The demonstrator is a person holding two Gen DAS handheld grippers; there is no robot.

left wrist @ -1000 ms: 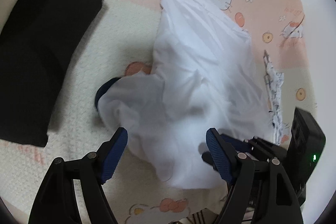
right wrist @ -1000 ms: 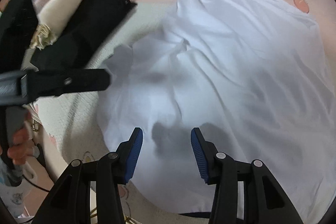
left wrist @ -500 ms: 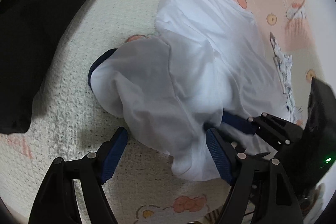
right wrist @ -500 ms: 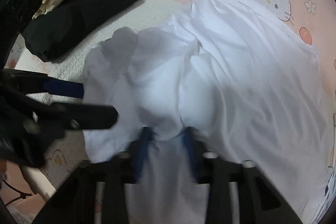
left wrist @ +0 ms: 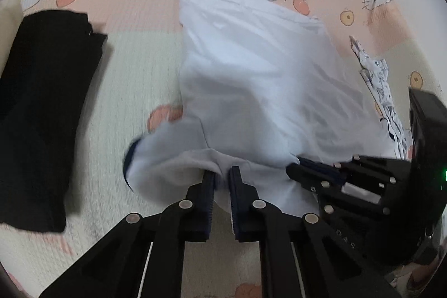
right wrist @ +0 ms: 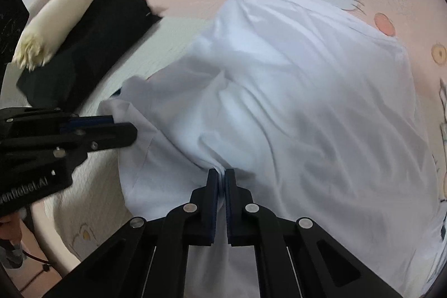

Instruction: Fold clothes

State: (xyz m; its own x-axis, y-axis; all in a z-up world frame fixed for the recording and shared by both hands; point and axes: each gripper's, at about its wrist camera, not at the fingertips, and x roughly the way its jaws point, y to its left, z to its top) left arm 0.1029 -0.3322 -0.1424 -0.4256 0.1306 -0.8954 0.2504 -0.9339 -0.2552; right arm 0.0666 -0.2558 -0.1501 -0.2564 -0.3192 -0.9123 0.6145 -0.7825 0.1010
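Note:
A white garment [left wrist: 259,80] [right wrist: 301,102] lies crumpled on a pink cartoon-cat bedsheet, with a dark blue trim [left wrist: 128,158] peeking out at its left edge. My left gripper [left wrist: 222,176] is shut on the garment's near left edge. Beside it on the right, my right gripper [right wrist: 221,178] is shut on a pinched ridge of the same white cloth. Each gripper shows in the other's view: the right gripper [left wrist: 315,172] at the lower right, the left gripper [right wrist: 123,127] at the left.
A folded black garment [left wrist: 44,113] [right wrist: 83,52] lies to the left on a cream textured blanket [left wrist: 134,69]. A cream rolled cloth [right wrist: 56,24] rests past it. A printed fabric strip [left wrist: 380,91] lies along the white garment's right side.
Both grippers went from open to shut on the white garment's near edge, the right one first. The cloth has been gathered and drawn up toward me.

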